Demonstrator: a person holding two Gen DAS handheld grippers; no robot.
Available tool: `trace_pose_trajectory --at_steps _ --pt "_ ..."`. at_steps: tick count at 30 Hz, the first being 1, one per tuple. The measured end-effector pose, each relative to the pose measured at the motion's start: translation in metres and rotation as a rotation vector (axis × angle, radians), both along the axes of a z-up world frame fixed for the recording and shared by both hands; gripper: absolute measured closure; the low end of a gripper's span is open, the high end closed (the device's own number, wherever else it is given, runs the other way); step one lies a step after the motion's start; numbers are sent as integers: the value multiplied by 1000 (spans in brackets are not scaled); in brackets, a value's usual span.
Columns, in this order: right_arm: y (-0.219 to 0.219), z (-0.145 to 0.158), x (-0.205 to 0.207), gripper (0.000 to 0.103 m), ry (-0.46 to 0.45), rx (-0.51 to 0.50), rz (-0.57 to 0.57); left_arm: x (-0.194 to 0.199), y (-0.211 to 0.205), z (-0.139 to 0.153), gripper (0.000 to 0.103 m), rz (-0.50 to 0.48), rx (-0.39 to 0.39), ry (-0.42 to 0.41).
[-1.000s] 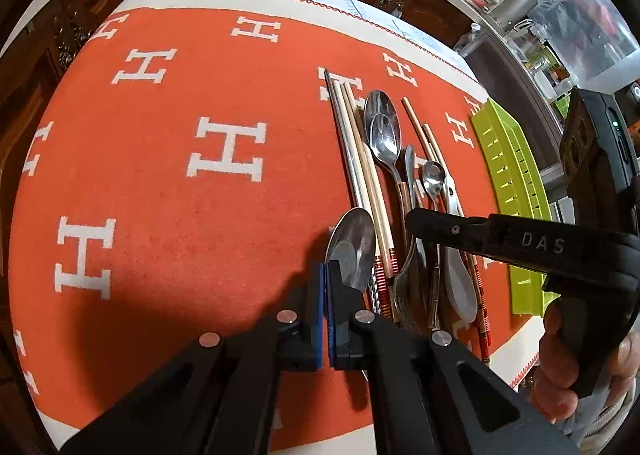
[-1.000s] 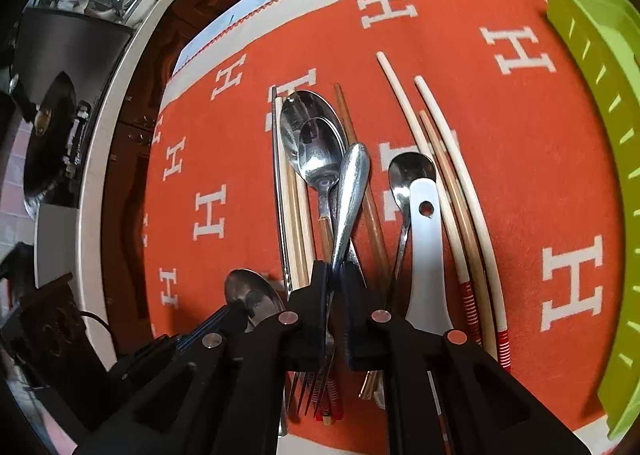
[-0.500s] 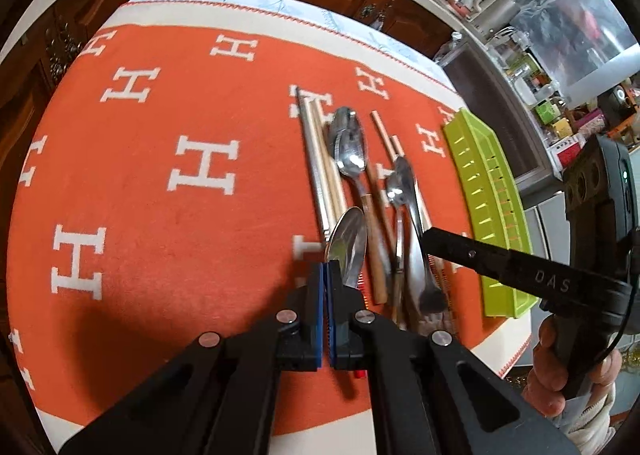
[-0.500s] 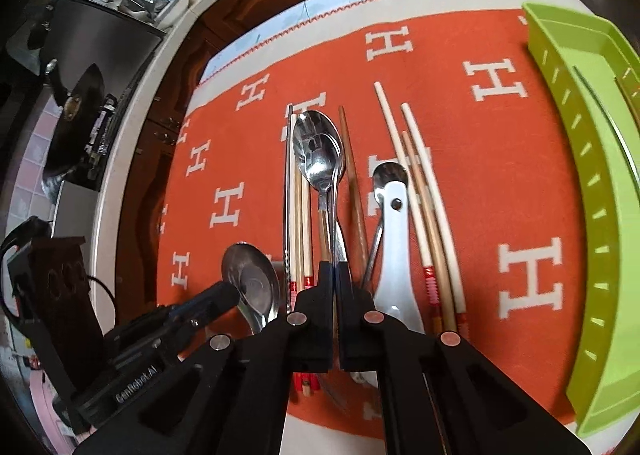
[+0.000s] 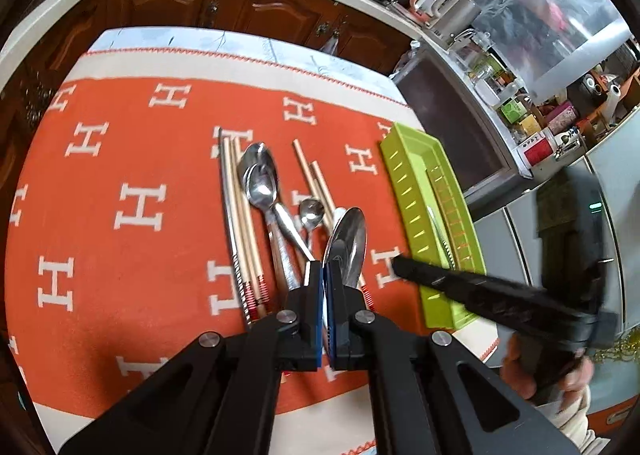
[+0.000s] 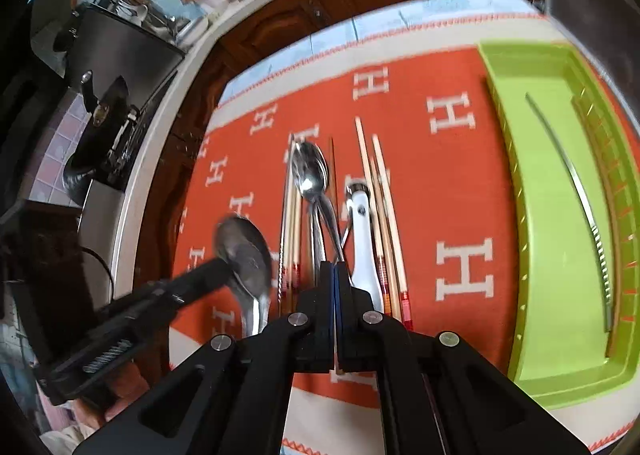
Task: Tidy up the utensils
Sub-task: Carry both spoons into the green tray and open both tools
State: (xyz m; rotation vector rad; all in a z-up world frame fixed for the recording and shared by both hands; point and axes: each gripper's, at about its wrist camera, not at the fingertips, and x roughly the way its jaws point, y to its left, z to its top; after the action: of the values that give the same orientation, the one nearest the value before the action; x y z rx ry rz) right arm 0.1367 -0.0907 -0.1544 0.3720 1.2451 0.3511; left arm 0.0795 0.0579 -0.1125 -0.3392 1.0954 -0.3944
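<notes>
While each gripper point(image 5: 323, 275) point(image 6: 334, 275) pinches polished steel: oval spoon point(image 5: 347, 243), slender tapered handle point(image 6: 329, 221).

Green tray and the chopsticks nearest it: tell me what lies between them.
Only bare orange cloth with white H marks separates the green tray from the nearest chopsticks; the right wrist view shows it best.

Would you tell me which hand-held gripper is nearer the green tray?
Right. The right hand-held gripper sits beside the green tray; the left hand-held gripper is farther out over the utensil pile.
</notes>
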Motion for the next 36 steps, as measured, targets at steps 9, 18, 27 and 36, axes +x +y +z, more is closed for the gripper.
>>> trace_pose_trajectory --at_steps 9,18,27,36 --pt "5 -43 21 79 2 -48 55 1 9 22 103 68 7 -25" --pt "31 -69 38 90 -43 -140 128 5 19 11 103 97 13 5" --pt "29 -24 7 98 -235 -258 175 12 -3 15 103 44 8 -4" --pt "-20 47 -22 98 -381 -342 90 25 -60 30 103 -65 -31 -40"
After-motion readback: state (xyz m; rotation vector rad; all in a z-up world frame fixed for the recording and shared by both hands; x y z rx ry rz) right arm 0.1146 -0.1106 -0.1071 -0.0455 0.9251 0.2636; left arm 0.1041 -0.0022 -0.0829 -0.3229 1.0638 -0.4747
